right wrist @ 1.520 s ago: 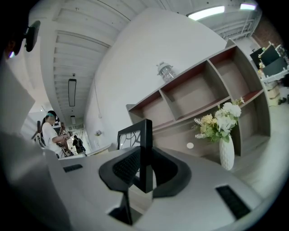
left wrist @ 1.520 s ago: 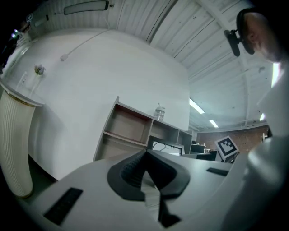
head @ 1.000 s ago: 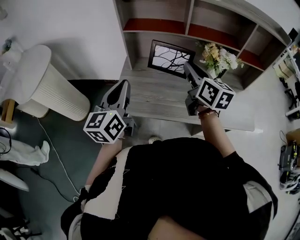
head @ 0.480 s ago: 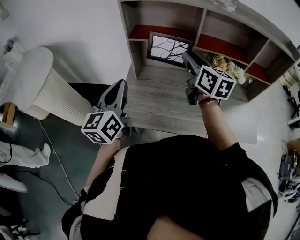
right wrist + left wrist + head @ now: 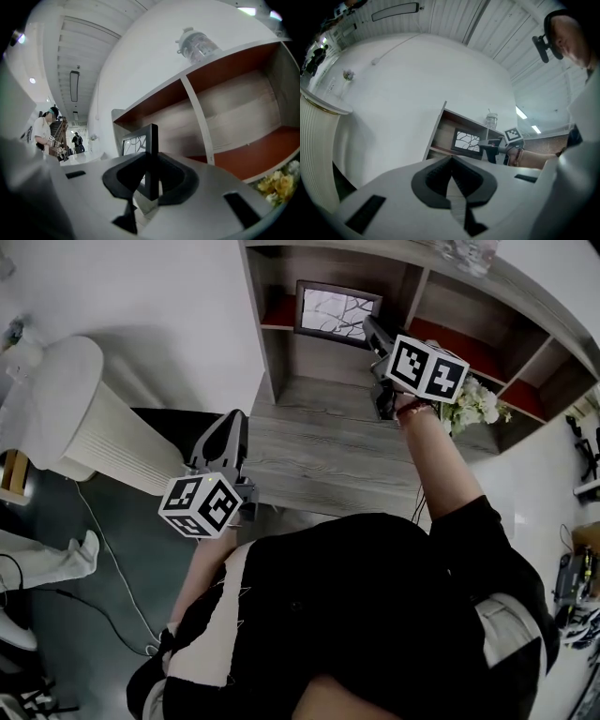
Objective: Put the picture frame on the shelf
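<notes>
Nearest, the left gripper [image 5: 232, 423] hangs low before the wide bottom board [image 5: 319, 442] of the shelf [image 5: 265, 352], its jaws pressed together with nothing between them, well apart from the work. Farther up, the right gripper [image 5: 371, 329] is clamped on the right-hand edge of the picture frame [image 5: 336, 311], so this is the hand that matters. The frame stands upright in the air, its long side running level and leftward from the jaws, at the mouth of the upper left compartment [image 5: 281, 307] with the red floor. Whether its lower edge touches that floor cannot be told. The coming move looks like a straight push inward and a set-down. The compartment's left wall and the divider [image 5: 410, 292] beside the gripper leave only modest room, so the frame should stay square. Flowers [image 5: 478, 404] stand lower to the right, clear of that path.
</notes>
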`<state>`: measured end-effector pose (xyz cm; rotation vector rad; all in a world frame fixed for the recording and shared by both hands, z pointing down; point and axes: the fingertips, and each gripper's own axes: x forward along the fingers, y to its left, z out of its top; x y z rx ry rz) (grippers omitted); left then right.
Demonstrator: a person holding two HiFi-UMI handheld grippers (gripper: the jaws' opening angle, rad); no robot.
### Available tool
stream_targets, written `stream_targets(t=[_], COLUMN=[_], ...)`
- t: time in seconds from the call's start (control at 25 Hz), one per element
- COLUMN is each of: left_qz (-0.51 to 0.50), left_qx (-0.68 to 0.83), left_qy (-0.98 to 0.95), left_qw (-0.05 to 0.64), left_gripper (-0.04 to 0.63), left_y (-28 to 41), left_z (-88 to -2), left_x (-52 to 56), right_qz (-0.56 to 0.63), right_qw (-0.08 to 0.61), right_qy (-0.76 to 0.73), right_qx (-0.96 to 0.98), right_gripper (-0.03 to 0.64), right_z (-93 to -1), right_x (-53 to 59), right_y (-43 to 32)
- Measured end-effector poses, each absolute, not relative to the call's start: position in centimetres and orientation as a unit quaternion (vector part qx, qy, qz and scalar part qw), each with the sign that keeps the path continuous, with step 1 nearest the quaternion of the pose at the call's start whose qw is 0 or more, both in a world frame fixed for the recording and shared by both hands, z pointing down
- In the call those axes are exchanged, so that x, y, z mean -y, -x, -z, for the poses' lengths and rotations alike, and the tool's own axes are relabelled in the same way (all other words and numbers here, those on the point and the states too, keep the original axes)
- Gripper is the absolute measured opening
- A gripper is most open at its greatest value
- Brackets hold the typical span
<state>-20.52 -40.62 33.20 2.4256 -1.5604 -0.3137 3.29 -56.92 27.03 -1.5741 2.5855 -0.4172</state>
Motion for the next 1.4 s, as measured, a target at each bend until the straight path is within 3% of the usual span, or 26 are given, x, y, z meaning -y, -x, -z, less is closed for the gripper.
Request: stream_targets(t=[1.4], left_qz=[0.116], left_qx=[0.552], left_qy=[-0.814], left_qw=[0.137], left_gripper=[0.011], left_y=[22.1], left_z=[-35.1], left_x=[42.4], right_qz=[0.192], right_qw=[-0.021], right_qy=[0.55], right_qx=[-0.812], right_gripper=[0.09], right_z=[-30.3], right_x=[65.3], right_y=[-3.4])
